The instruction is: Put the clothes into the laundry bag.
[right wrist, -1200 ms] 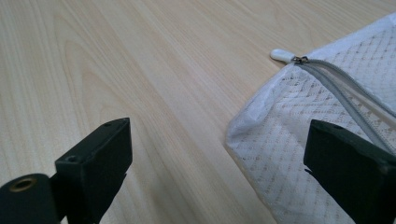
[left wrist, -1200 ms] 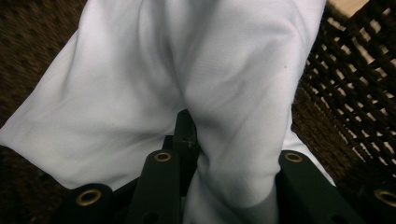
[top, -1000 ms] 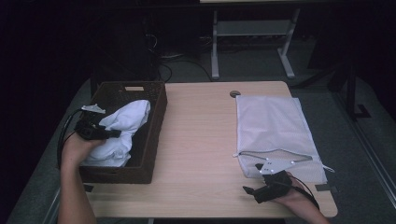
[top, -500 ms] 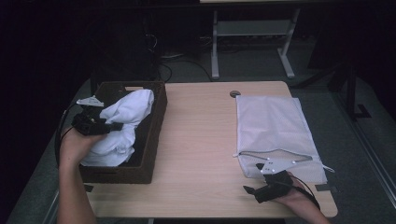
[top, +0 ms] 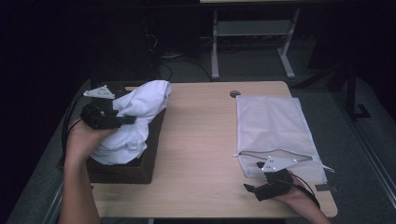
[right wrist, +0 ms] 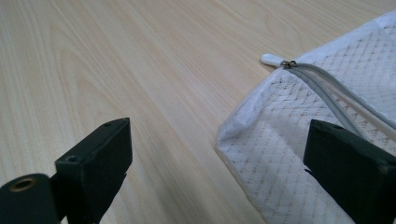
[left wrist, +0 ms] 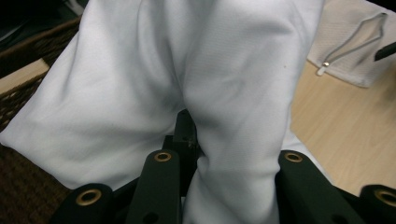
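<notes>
1. Higher than a second ago, the left tool [top: 122,120] has hauled the white garment [top: 140,105] further out of the dark woven basket [top: 140,168]; the cloth now bulges over the basket's right rim, its lower folds still inside.
2. In the left gripper view, the left tool pinches a bunched fold of the garment [left wrist: 224,93] between its jaws.
3. By contrast, the right tool [top: 262,186] has kept its place near the front right corner of the counter [top: 201,140], jaws spread with nothing between them, just beside the near corner of the white mesh laundry bag [top: 271,126].
4. In the right gripper view the bag's zipper [right wrist: 327,88] runs from a white pull tab [right wrist: 272,59] at its end.
5. Judged step: lifting the garment clear of the basket, presumably for the bag.
6. Next move likely calls for carrying the cloth across to the bag while the right tool holds the zipped mouth open.
</notes>
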